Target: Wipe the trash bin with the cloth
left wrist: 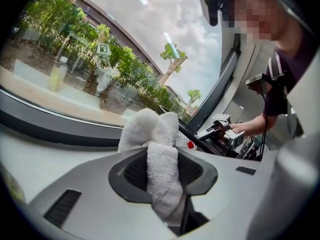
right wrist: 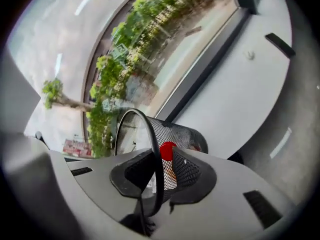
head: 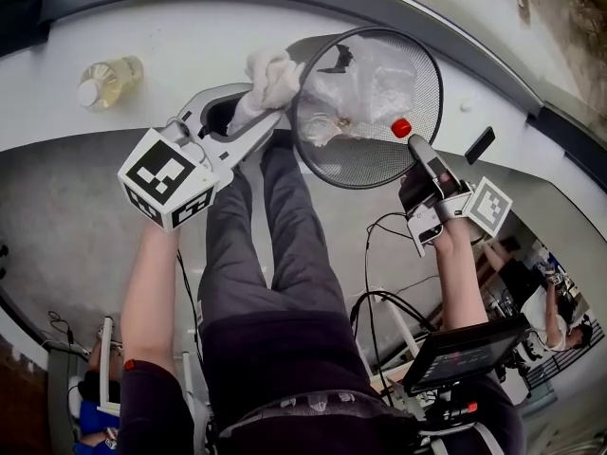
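Observation:
A black wire-mesh trash bin point(head: 365, 159) is tipped so its mouth faces me, just off the white curved counter's edge and above my lap. Crumpled clear plastic point(head: 372, 85) and a small red piece point(head: 401, 127) lie inside. My right gripper point(head: 412, 142) is shut on the bin's rim and mesh wall point(right wrist: 186, 132), which run between its jaws point(right wrist: 162, 176). My left gripper point(head: 261, 112) is shut on a white terry cloth point(head: 271, 76). The cloth point(left wrist: 161, 171) bunches out past the jaws and touches the bin's left rim point(left wrist: 192, 134).
A clear bottle of yellowish liquid point(head: 107, 81) lies on the white counter point(head: 142, 27) at the far left. A small black bar point(head: 479, 145) lies on the counter right of the bin. My legs are below the bin; cables and a screen point(head: 465, 349) sit lower right.

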The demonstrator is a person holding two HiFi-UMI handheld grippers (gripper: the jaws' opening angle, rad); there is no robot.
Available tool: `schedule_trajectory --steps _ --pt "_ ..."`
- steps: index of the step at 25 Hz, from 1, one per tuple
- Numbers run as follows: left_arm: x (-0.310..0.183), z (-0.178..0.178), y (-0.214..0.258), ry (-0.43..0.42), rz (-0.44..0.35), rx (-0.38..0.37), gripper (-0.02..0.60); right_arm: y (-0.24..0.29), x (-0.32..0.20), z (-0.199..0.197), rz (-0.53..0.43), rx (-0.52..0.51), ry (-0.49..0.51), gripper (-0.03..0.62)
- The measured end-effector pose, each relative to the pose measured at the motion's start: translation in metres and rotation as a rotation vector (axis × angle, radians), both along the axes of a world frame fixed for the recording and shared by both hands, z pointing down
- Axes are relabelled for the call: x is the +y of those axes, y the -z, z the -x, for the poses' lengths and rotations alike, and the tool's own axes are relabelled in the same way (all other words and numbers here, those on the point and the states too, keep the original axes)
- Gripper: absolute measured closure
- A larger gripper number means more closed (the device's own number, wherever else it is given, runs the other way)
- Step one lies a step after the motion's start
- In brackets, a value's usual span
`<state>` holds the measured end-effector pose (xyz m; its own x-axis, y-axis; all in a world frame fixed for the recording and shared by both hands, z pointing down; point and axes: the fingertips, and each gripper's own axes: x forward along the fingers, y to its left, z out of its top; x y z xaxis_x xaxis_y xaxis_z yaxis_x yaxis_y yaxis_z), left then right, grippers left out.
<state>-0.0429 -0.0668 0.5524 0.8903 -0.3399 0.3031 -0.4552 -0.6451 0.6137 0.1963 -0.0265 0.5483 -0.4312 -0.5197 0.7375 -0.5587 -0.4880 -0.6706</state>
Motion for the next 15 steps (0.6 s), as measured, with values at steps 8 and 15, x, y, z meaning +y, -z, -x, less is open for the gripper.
schedule_trajectory --steps 8,15 --pt "0.033 -0.007 -0.003 0.019 0.033 0.001 0.472 -0.006 0.008 0.010 0.026 -0.090 -0.184 0.494" --pt "0.034 -0.038 -0.022 -0.031 0.024 -0.078 0.472 -0.013 0.018 0.021 0.048 -0.175 -0.200 0.494"
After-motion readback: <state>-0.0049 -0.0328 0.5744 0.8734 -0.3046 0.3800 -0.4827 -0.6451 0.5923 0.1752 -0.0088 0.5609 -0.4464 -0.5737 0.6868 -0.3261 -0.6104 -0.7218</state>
